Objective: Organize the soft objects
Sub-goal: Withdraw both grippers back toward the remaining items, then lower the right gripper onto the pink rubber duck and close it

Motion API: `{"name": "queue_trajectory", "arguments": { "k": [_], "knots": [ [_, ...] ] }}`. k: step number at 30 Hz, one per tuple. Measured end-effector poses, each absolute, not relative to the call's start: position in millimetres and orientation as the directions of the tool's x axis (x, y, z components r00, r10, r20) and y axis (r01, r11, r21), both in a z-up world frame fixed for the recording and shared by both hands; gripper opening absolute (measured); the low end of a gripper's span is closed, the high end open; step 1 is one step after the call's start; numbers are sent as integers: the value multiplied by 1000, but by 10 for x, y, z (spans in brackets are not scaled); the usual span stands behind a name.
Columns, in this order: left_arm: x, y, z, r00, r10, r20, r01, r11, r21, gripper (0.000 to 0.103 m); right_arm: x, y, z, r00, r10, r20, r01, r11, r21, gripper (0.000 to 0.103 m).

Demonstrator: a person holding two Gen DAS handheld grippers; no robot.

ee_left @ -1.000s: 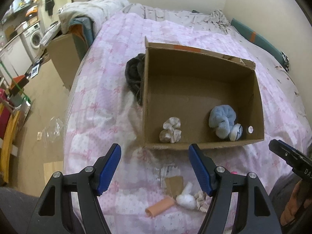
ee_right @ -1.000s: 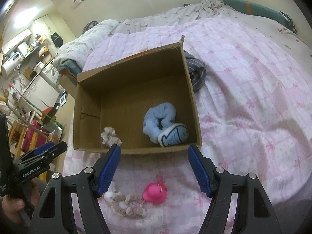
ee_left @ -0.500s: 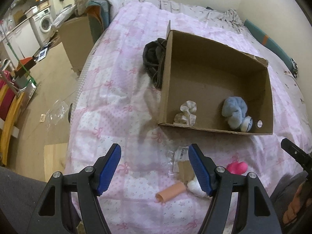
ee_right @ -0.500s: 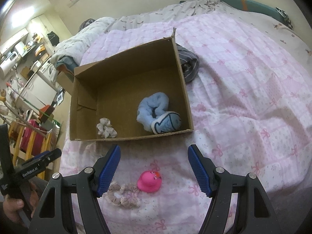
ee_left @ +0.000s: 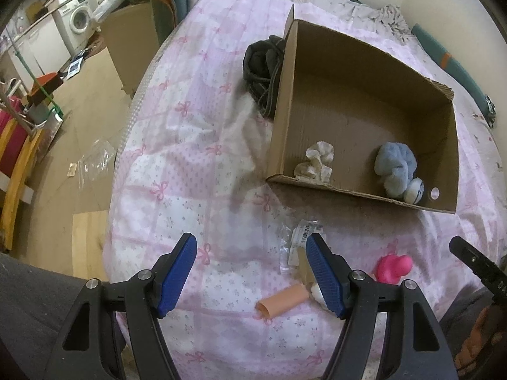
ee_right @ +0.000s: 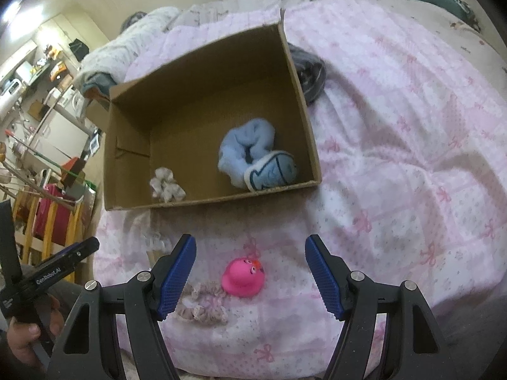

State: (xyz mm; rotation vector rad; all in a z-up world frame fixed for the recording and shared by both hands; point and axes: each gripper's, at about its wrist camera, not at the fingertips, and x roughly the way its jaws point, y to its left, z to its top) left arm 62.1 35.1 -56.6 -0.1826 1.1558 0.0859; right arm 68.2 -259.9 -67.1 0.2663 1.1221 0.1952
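**Both grippers hang open over the bedspread, nothing in them**

Since a second ago the left gripper [ee_left: 252, 269] has dropped and swung off the box, which now sits further up and to the right in its view. Its blue pads [ee_left: 323, 274] stand wide apart with nothing between them, only pink quilt [ee_left: 190, 164]. Just beside its right pad lie a peach-coloured tube [ee_left: 282, 300], a bit of white fluff [ee_left: 317, 291] and a crumpled clear wrapper with a label [ee_left: 301, 237].

The right gripper [ee_right: 250, 270] is equally wide and empty-handed. Between its pads, on the quilt, sits the pink rubber duck [ee_right: 242, 277]; a beige scrunchie [ee_right: 202, 304] lies touching it on the left.

Beyond both stands the open cardboard box [ee_right: 304, 120]. Inside, a pale scrunchie [ee_right: 166, 185] rests near the front left corner, and a light blue fluffy sock [ee_right: 244, 148] is curled beside a small blue-and-white fish pouch [ee_right: 272, 171] at the front right. A dark bundle of clothing [ee_left: 261, 60] lies against the box's outer wall.
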Motion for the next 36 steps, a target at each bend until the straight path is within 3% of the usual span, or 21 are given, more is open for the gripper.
{"name": "queue_trajectory", "arguments": {
  "k": [21,29,31,36],
  "knots": [
    [636,342,-604,383,-33,-923,-169,980,-106,69,842,-2561,-1076,249,300,-921,28,948,317,75],
    [654,337,-602,384,-42,-922,-172,978,-116,69,944,-2206,-1437,118,230,-966,-80,972,222,75],
    [657,339,-605,382,-45,-923,-173,978,-120,69,939,-2141,-1509,101,211,-972,-105,974,201,71],
    [662,339,-606,382,-50,-923,-175,977,-125,69,907,-2038,-1570,76,236,-969,-150,963,222,44]
  ]
}}
